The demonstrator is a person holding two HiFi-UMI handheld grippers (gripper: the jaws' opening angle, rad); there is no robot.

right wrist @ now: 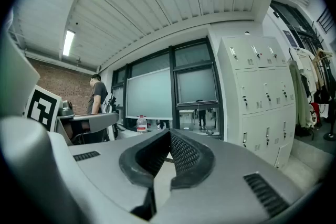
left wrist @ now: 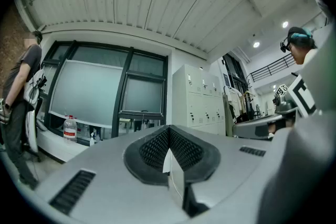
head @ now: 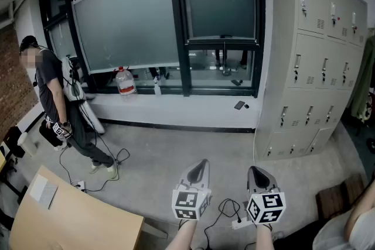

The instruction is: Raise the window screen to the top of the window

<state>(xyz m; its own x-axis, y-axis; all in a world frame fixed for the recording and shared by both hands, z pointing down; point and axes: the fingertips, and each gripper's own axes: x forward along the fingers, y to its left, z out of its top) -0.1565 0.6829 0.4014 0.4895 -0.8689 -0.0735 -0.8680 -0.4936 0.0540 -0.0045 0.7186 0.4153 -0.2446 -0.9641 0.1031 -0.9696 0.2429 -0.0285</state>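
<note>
The window is across the room, straight ahead of me. Its grey screen covers the upper pane, and its bottom bar sits a little above the open gap over the sill. A wider grey screen hangs over the left window. My left gripper and right gripper are low in the head view, side by side, far from the window, both shut on nothing. The left gripper view shows its pads closed together with the window beyond. In the right gripper view the pads also meet below the window.
Grey lockers stand right of the window. A person stands at the left near the sill, which carries a water bottle and a small dark object. A wooden table is at lower left. Cables lie on the floor.
</note>
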